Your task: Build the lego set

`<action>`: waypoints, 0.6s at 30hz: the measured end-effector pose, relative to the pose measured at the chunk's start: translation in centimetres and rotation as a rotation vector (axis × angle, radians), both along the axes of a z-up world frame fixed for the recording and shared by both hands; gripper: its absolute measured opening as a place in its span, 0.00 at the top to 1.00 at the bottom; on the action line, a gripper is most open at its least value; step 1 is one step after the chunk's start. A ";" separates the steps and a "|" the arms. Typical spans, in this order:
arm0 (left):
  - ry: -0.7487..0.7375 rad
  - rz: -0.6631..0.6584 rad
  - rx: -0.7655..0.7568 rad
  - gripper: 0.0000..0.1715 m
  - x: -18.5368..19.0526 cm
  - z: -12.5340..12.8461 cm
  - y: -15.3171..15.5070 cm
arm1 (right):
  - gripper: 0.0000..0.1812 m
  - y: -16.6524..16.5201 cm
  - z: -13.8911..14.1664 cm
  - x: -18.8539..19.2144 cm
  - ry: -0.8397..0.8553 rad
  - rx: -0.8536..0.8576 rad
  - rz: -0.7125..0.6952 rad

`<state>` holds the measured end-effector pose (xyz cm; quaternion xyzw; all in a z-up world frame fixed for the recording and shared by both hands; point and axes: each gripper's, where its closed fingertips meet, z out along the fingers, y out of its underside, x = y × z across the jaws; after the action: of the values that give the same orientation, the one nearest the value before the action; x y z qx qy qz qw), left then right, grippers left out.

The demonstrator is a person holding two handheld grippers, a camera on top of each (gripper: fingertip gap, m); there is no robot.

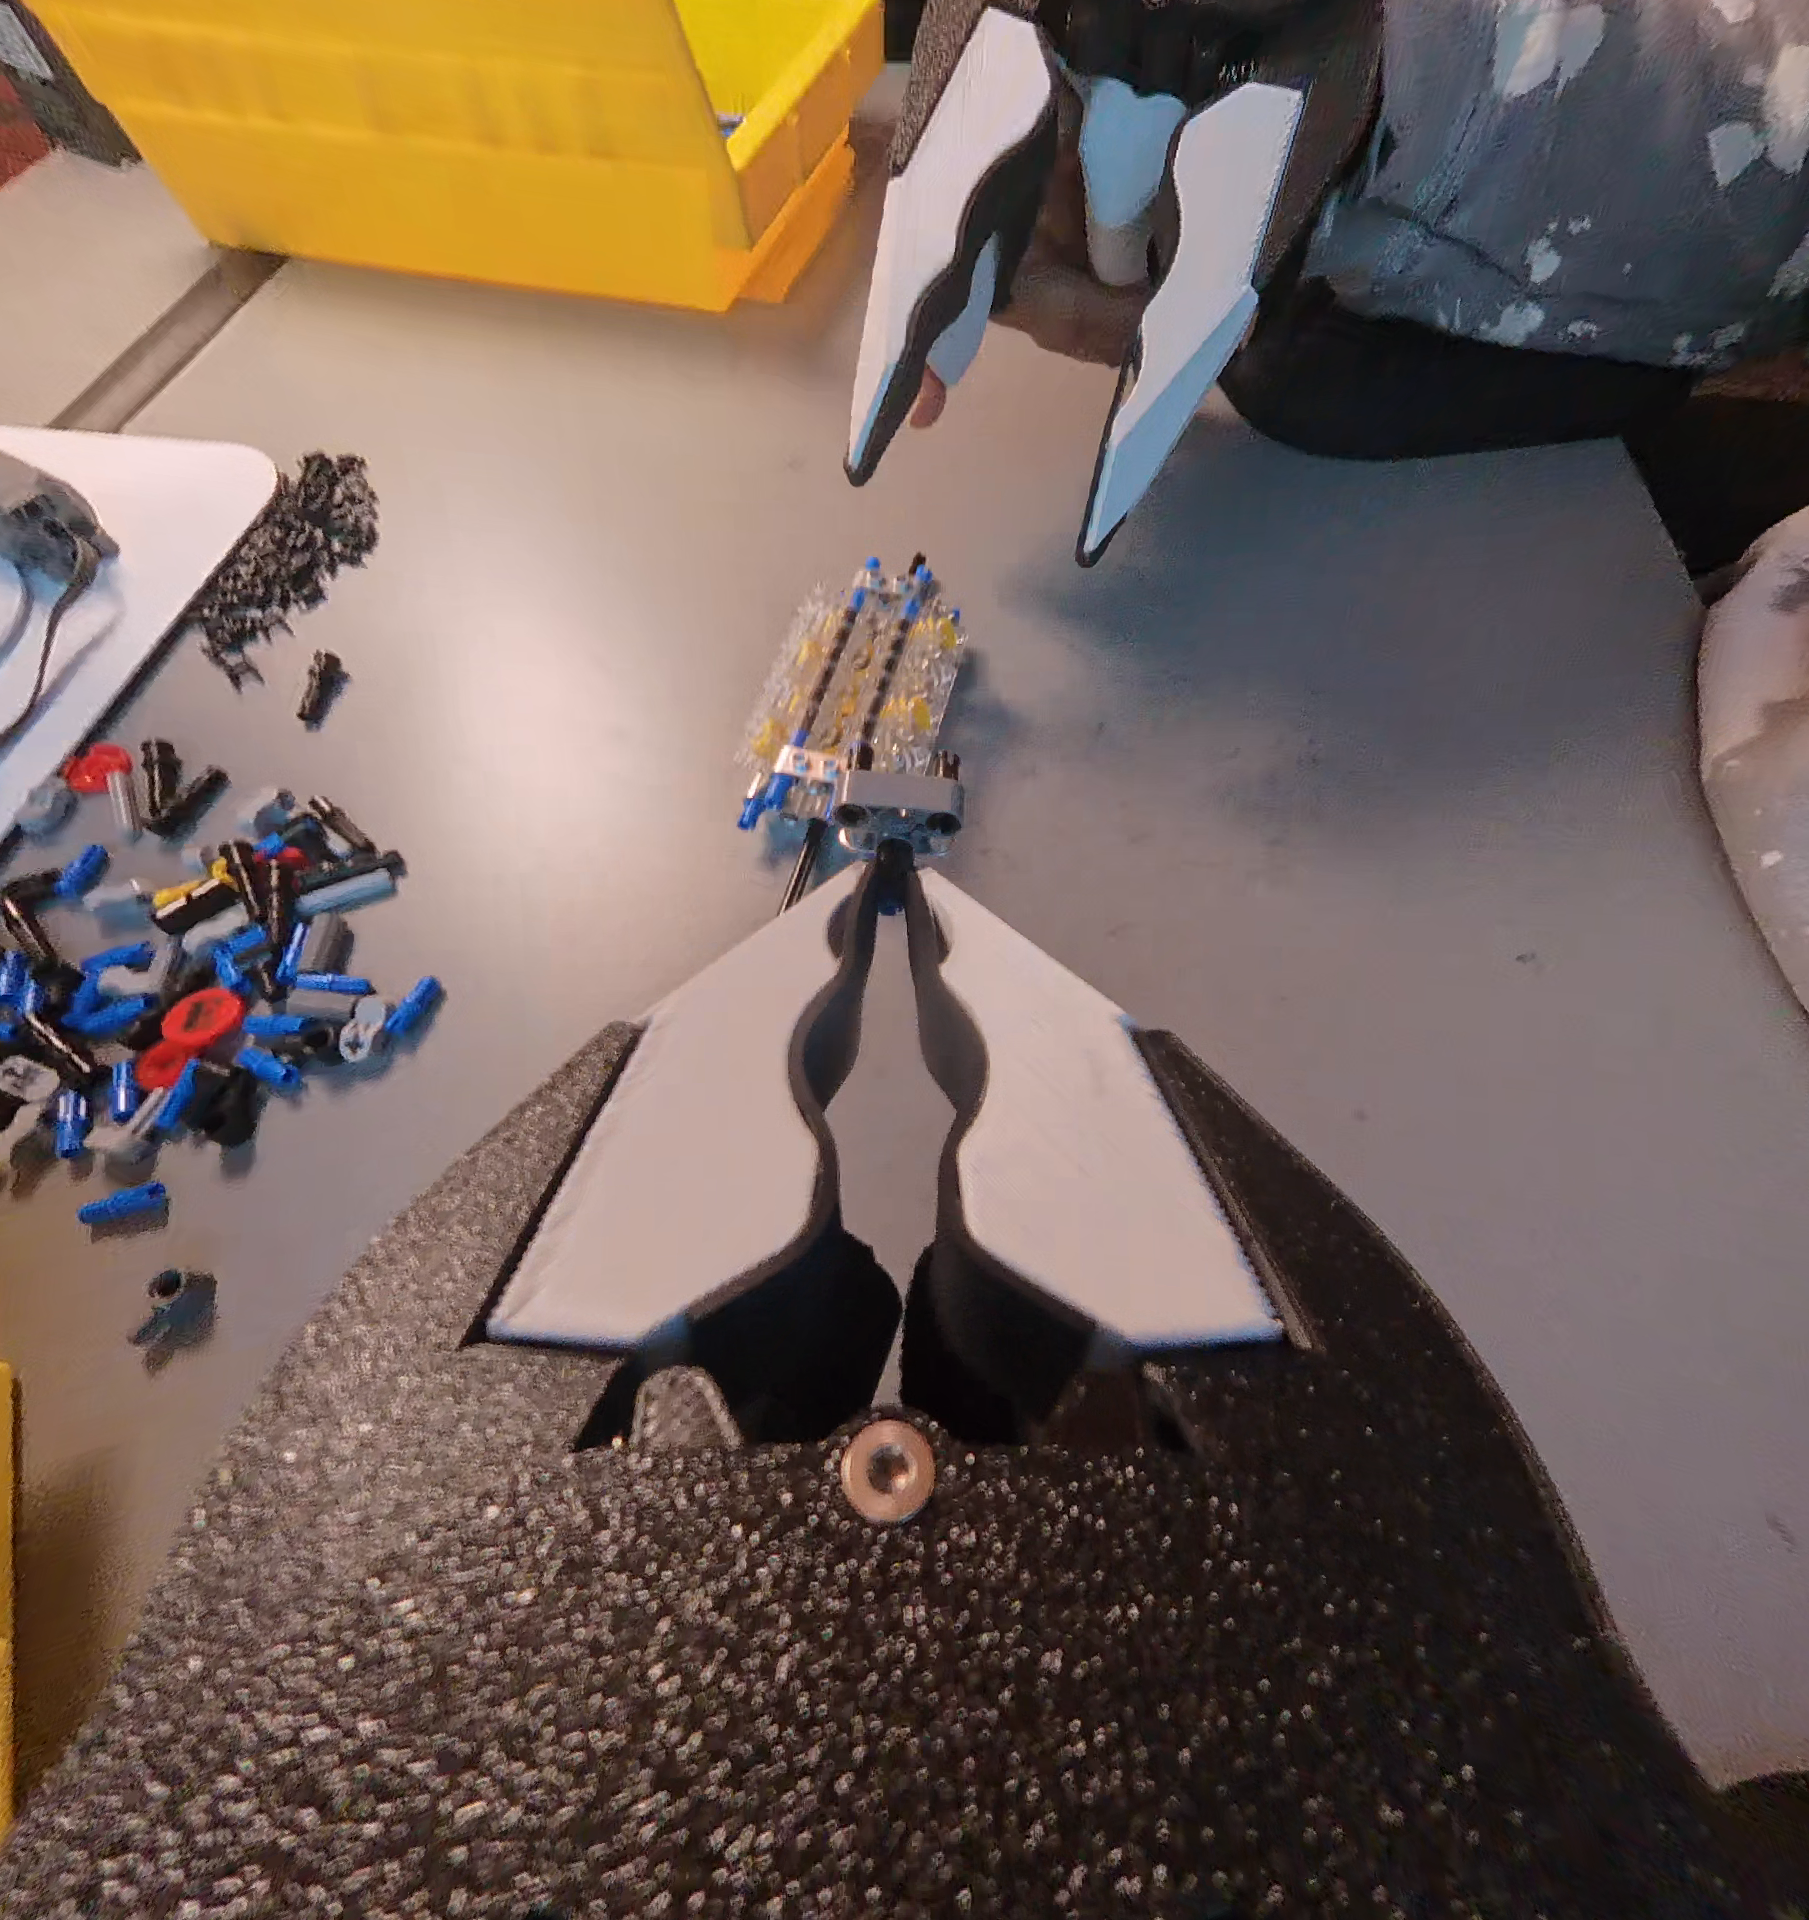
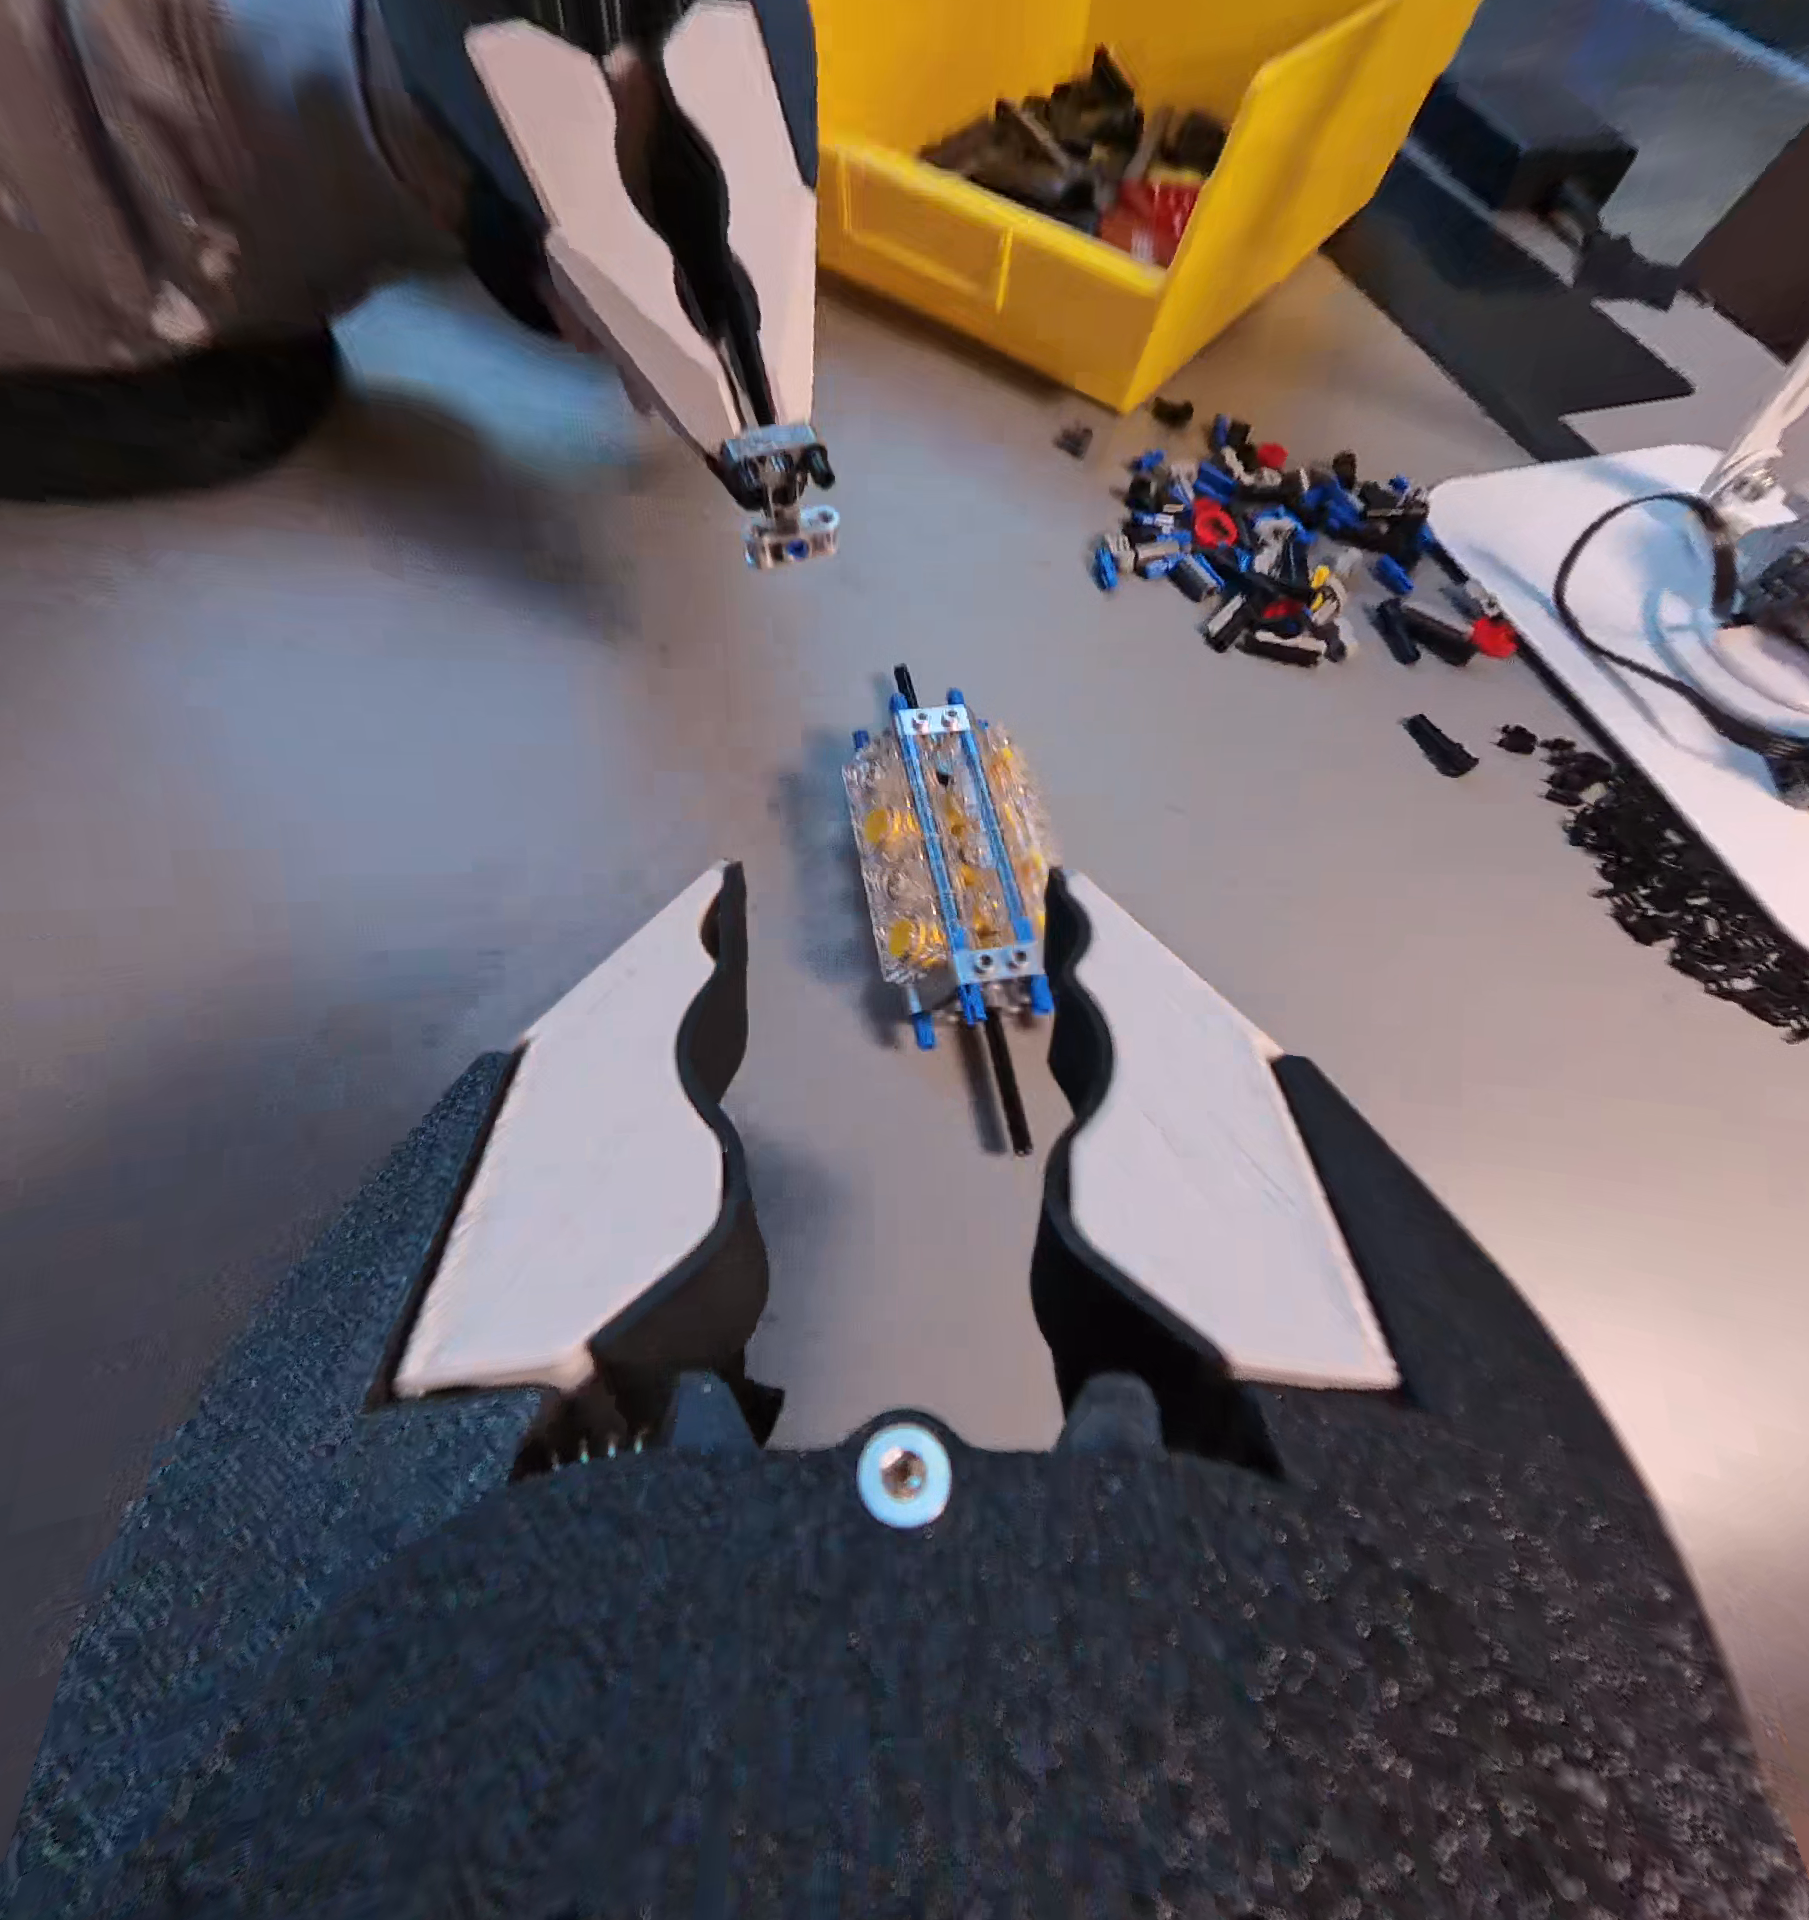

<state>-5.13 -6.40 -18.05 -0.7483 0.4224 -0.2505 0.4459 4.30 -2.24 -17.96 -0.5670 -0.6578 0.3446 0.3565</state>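
Grey desk [image 2: 256,831] is carrying everything, and yellow bins are standing at its edges: one yellow bin [image 2: 1087,260] with black and red parts inside is sitting beyond the left gripper in the right wrist view. Beside it, a white flat base [image 2: 1606,540] is bearing a grey motor block with a black cable, and a heap of tiny black pieces [image 2: 1689,894] is lying along its rim. A loose pile of blue, black, grey and red building parts [image 2: 1264,551] is spreading between the bin and the base. In the middle of the desk, a clear block assembly [image 2: 947,862] with yellow discs inside, blue rails and black axles sticking out of its end is lying flat. The right gripper [image 2: 895,883] is hovering low with its fingers spread apart, the assembly lying between their tips, closer to the right-hand finger; I cannot tell whether that finger is touching it. The left gripper [image 2: 765,442] is hanging above the desk, well apart from the assembly, its fingers pinched together on a small grey beam piece [image 2: 780,488], from which a second short grey beam is dangling on a pin.
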 end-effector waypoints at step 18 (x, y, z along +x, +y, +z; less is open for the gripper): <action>0.160 0.034 -0.126 0.98 -1.6 -5.3 0.4 | 0.69 0.9 -5.4 -1.9 -0.288 0.024 0.235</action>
<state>-6.74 -5.99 -23.35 -0.7997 0.4272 -0.2083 0.3668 2.36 -1.35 -23.33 -0.5256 -0.7677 0.2911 0.2227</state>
